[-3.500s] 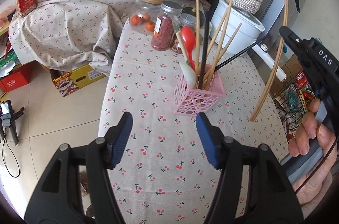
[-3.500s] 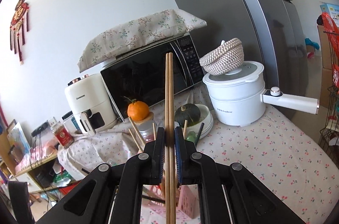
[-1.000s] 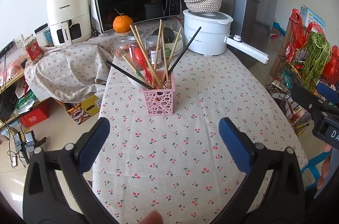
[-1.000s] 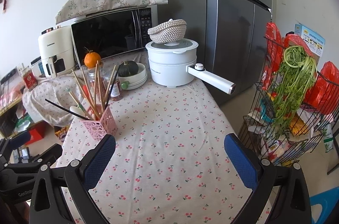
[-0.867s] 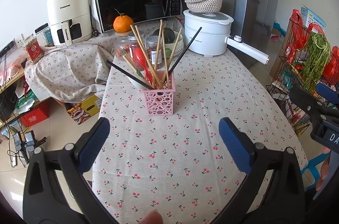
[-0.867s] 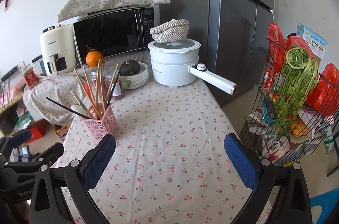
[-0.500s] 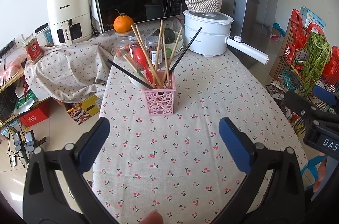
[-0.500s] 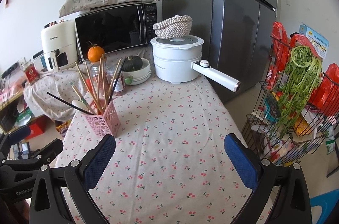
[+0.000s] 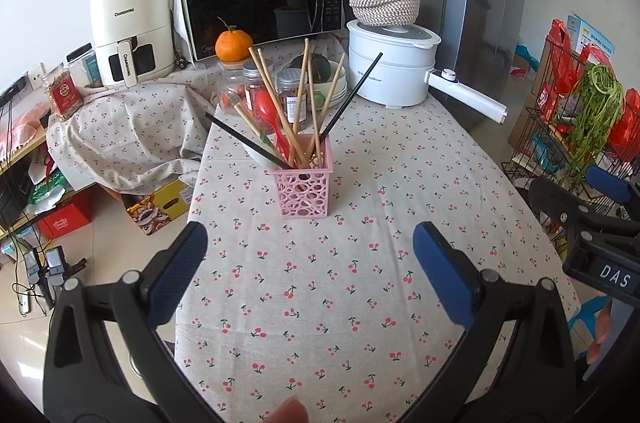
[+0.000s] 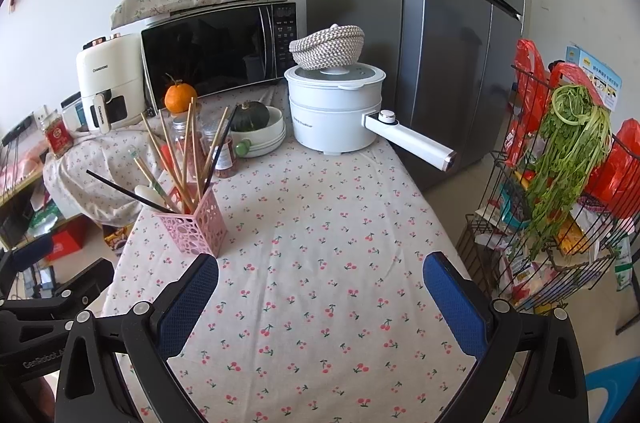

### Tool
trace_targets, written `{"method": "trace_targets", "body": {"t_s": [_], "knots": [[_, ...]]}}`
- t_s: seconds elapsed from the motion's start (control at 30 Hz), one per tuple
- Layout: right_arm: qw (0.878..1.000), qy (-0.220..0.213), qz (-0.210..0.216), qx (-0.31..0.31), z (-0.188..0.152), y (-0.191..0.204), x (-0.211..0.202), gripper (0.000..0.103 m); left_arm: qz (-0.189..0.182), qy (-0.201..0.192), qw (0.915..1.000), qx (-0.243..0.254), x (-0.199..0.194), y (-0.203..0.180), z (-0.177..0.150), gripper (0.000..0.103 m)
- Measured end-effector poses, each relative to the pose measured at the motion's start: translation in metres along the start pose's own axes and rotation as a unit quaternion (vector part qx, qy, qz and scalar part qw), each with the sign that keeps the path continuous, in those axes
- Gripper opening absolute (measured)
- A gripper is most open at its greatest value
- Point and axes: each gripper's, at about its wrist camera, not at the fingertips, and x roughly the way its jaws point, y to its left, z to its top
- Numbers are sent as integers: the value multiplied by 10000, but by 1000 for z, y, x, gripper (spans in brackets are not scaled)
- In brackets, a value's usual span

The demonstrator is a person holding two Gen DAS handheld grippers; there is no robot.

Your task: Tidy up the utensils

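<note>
We are looking from the left wrist camera forward and down along the table (image 9: 320,303), facing the microwave (image 9: 260,3) at the far end, with the pink basket (image 9: 301,192) centred ahead. From the right wrist camera we are viewing the same table (image 10: 340,243) from further right, the basket (image 10: 192,229) sitting left of centre. Both views are sharing the basket, microwave (image 10: 216,49), white pot (image 9: 390,71) (image 10: 334,111) and fridge (image 9: 480,3) (image 10: 440,23).

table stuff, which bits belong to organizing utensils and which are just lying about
Job:
pink utensil basket
wooden chopsticks
black chopsticks
red spoon

Lying about:
orange
microwave
white electric pot
air fryer
jars
</note>
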Motion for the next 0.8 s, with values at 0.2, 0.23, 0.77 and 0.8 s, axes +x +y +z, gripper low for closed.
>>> {"method": "trace_targets", "body": {"t_s": [0.2,0.23,0.77,0.8], "knots": [[10000,0,-4,5,0,0,0,103,6,-2,10000,-1,0,0,0,102],[10000,0,-3,7,0,0,0,103,1,-2,10000,-1,0,0,0,102],[10000,11,3,4,0,0,0,103,-1,-6,10000,-7,0,-2,0,102],[10000,16,9,2,-1,-1,1,103,-2,-6,10000,-6,-1,-2,0,102]]}}
